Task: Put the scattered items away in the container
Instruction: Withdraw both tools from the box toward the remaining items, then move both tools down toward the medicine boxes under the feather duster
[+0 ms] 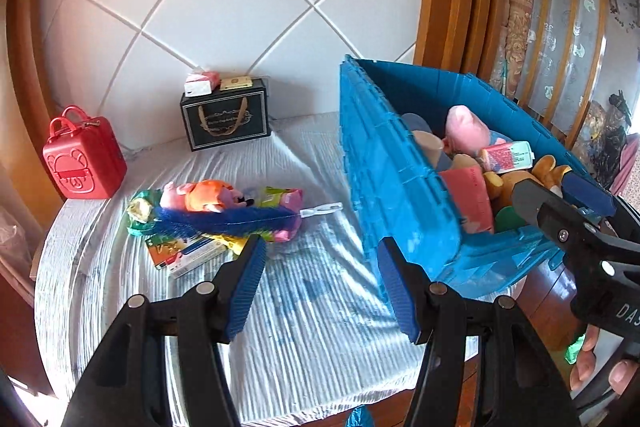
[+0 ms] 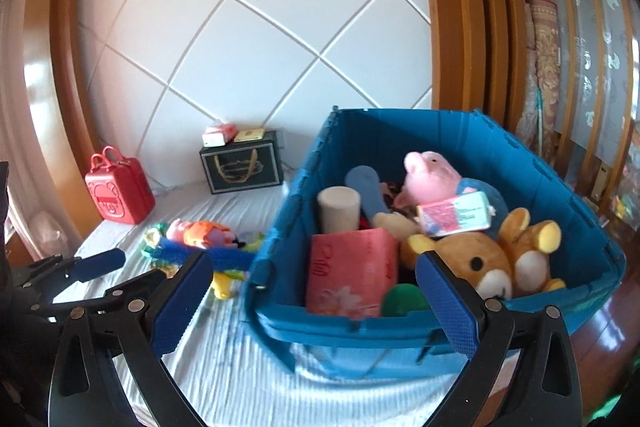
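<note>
A blue plastic crate (image 2: 520,163) (image 1: 384,163) stands on the striped cloth, filled with a pink pig plush (image 2: 432,171), a brown bear plush (image 2: 480,259), a pink box (image 2: 352,267) and a tissue pack (image 2: 456,215). A pile remains on the cloth: a pink-orange plush (image 1: 204,195) (image 2: 200,231), a blue feather brush (image 1: 224,221) and colourful packets (image 1: 184,251). My left gripper (image 1: 320,279) is open and empty, between pile and crate. My right gripper (image 2: 316,303) is open and empty in front of the crate's near rim; it also shows in the left wrist view (image 1: 560,199).
A red case (image 1: 82,155) and a black gift bag (image 1: 226,119) with small boxes on top stand at the back against the white tiled wall. Wooden frames and a screen rise to the right. The table edge (image 1: 328,403) is near me.
</note>
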Available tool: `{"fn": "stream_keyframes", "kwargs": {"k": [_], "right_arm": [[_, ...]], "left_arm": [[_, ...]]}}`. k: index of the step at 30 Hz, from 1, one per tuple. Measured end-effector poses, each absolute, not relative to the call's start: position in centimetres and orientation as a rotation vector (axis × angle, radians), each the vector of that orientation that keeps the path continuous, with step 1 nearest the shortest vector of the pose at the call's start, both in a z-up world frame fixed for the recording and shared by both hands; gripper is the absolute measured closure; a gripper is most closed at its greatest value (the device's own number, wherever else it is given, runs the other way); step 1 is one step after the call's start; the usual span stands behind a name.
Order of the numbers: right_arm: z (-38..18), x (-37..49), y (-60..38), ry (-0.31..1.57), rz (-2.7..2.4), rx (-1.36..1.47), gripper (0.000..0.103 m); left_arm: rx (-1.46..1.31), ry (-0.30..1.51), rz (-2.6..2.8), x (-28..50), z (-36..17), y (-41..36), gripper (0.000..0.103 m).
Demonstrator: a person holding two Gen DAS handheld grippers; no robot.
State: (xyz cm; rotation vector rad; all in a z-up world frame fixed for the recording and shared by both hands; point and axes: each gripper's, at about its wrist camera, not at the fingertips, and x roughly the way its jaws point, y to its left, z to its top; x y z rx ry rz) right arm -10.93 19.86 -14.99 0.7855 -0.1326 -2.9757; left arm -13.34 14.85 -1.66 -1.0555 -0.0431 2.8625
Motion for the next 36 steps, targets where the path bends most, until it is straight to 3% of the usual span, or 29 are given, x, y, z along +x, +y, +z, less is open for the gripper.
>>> {"fn": "stream_keyframes", "kwargs": {"k": [14,30,36], "right_arm": [[-16.0,-12.1,3.3,-0.04,-2.872,0.823,0.0],[-23.3,-23.8,2.2,-0.034,-2.651,0.908,0.0],[-28.2,-29.7,1.9,-0.092,-2.563,1.084,0.0]], "left_arm": [[-1.234,-0.208,2.916,-11.8,-5.9,-0.7,0.046],[-1.561,-0.302,3.018,-21.1,-12.7,-6.6,0.046],[-1.67,-0.342,3.022,-24.1,-15.8,-9.1,0.046]]}}
